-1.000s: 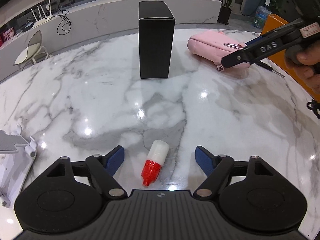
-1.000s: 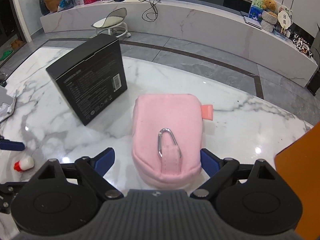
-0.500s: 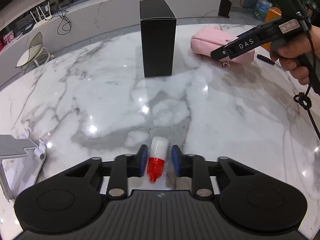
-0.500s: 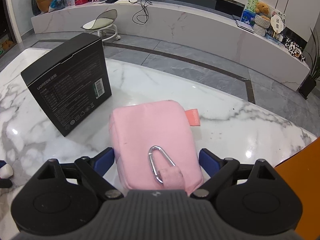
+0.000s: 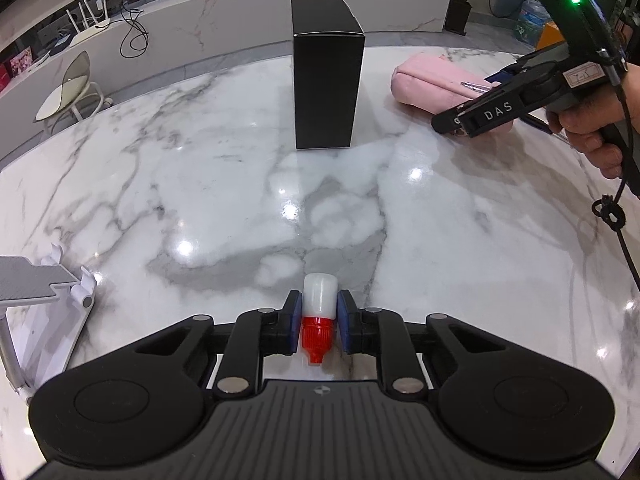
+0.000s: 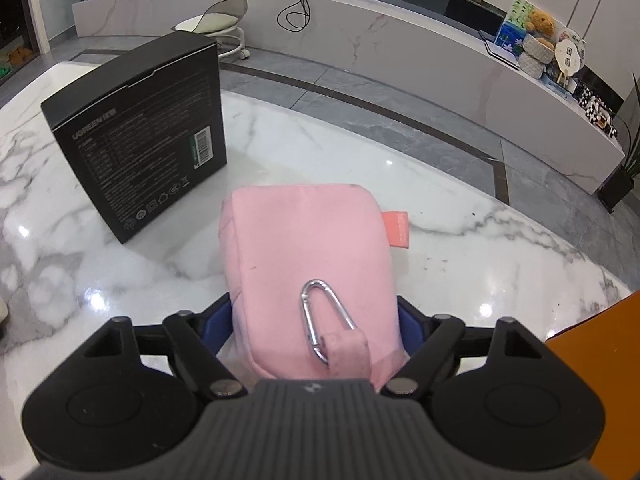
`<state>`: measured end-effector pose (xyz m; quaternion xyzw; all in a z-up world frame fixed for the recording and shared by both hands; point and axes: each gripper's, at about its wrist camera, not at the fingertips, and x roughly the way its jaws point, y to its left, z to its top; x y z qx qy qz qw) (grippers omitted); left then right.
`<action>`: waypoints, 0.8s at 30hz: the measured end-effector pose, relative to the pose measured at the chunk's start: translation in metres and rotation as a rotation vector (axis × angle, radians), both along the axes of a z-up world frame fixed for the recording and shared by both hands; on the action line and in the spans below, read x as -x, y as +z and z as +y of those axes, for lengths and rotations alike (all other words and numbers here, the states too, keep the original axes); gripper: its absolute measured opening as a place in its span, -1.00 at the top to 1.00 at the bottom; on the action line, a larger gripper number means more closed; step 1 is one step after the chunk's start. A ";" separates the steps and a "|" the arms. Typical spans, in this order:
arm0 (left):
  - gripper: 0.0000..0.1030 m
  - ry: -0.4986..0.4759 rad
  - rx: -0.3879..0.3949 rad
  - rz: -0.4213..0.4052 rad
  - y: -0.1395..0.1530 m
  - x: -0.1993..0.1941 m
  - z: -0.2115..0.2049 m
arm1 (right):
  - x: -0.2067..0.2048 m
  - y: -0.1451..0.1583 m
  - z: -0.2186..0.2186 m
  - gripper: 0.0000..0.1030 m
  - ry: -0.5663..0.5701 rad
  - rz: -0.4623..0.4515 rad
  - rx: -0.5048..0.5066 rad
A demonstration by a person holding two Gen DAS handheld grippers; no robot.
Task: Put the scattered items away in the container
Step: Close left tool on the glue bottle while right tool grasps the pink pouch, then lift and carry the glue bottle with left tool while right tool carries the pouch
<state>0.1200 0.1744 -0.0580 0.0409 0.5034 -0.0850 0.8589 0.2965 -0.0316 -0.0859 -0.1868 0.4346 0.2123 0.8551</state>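
A small white bottle with a red cap (image 5: 319, 295) lies on the marble table (image 5: 224, 184), cap toward the camera. My left gripper (image 5: 319, 312) is shut on it, blue pads pressing both sides. A pink pouch (image 6: 304, 240) with a silver carabiner (image 6: 325, 320) lies near the table's far edge. My right gripper (image 6: 314, 322) straddles its near end. Its jaws are closing, and the blue pads touch the pouch's sides. From the left wrist view, the right gripper (image 5: 500, 100) sits over the pouch (image 5: 432, 80), held by a hand (image 5: 592, 136).
A tall black box (image 5: 328, 80) stands upright mid-table, just left of the pouch (image 6: 148, 136). An orange container (image 6: 592, 380) lies at the right edge. A white folding stand (image 5: 40, 292) sits at the left. A thin tool (image 5: 540, 122) lies behind the right gripper.
The left jaws have closed on the bottle, which turned straight between them. The right gripper has come down over the pouch's near end and its jaws have narrowed onto it.
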 end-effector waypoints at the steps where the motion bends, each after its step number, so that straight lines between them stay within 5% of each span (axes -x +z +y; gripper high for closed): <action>1: 0.58 0.001 0.001 0.002 0.000 0.000 0.000 | 0.001 0.001 0.000 -0.54 0.001 0.001 0.002; 24: 0.59 0.018 -0.002 0.019 0.007 0.015 -0.002 | 0.036 0.047 -0.016 -0.40 0.041 -0.028 0.007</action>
